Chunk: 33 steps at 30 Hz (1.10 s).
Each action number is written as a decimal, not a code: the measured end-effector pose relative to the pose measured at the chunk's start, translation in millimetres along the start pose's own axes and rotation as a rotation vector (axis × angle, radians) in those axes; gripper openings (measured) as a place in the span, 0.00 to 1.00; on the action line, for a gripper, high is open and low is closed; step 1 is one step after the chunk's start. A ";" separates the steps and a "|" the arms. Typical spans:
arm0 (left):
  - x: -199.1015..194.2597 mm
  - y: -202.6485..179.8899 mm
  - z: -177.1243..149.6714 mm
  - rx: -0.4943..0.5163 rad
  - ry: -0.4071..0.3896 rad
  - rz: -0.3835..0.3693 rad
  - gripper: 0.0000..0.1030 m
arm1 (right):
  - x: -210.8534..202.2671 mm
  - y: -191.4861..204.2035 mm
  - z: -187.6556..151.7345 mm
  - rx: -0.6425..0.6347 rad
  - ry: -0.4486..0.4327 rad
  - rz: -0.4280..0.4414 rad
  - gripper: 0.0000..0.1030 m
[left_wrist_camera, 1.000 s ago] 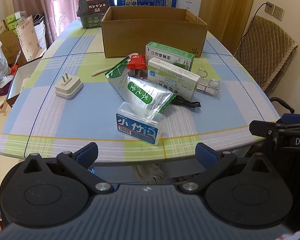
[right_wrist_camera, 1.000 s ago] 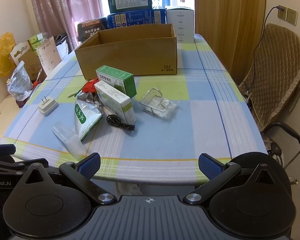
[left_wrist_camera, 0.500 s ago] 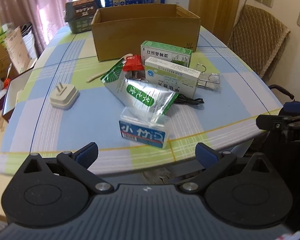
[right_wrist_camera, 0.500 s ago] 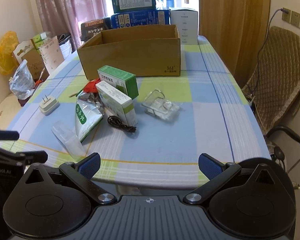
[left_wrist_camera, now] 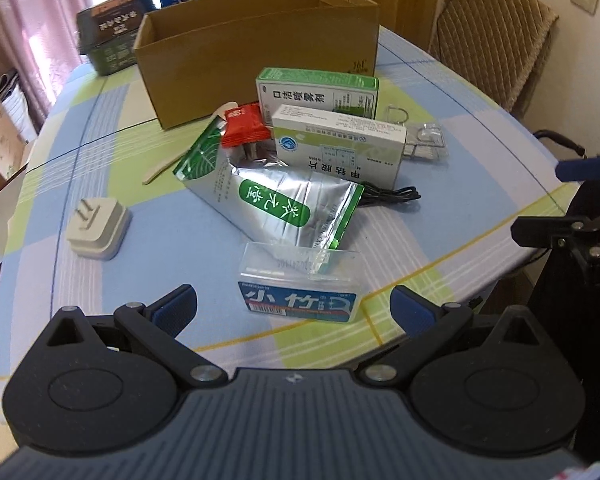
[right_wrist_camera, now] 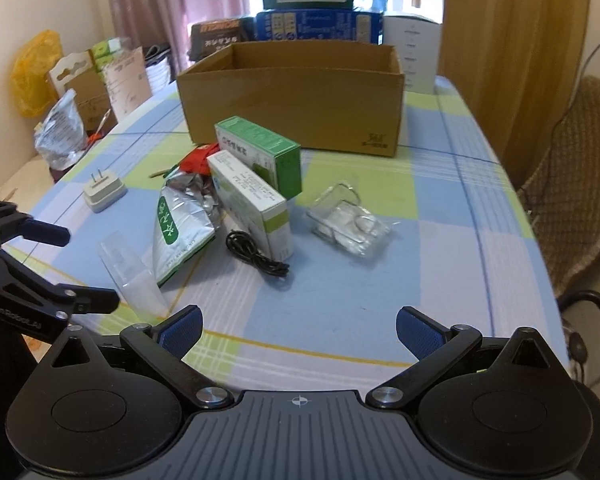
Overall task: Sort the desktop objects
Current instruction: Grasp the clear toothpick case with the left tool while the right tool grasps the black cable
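A clear plastic case with a blue label lies low at centre frame, between the spread fingers of the empty left gripper. Above it, mid-frame, a foil pouch, two medicine boxes, a black cable and a white plug adapter crowd the checked worktop. The cardboard box beyond looks unfilled; sorting appears barely begun. The right gripper hangs apart too, empty.
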<state>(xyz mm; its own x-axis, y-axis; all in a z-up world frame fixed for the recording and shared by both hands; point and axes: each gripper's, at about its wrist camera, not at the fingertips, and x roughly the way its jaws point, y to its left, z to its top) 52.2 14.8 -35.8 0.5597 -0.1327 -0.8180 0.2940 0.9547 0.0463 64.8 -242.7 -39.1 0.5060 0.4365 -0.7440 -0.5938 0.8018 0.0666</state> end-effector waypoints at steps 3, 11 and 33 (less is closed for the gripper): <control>12.6 3.7 2.6 0.003 0.022 -0.014 0.95 | 11.5 0.4 2.3 -0.015 0.016 0.019 0.98; 36.9 7.6 7.5 0.054 0.063 -0.061 0.88 | 37.4 0.7 7.9 -0.039 0.064 0.069 0.96; 56.2 16.1 11.1 -0.011 0.040 -0.088 0.81 | 116.9 1.9 32.9 -0.205 0.143 0.138 0.47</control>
<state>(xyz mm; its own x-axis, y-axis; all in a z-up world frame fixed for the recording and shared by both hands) 97.0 19.7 -74.6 0.5005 -0.2052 -0.8410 0.3318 0.9428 -0.0326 143.4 -176.7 -104.0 0.3268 0.4620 -0.8245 -0.7726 0.6330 0.0484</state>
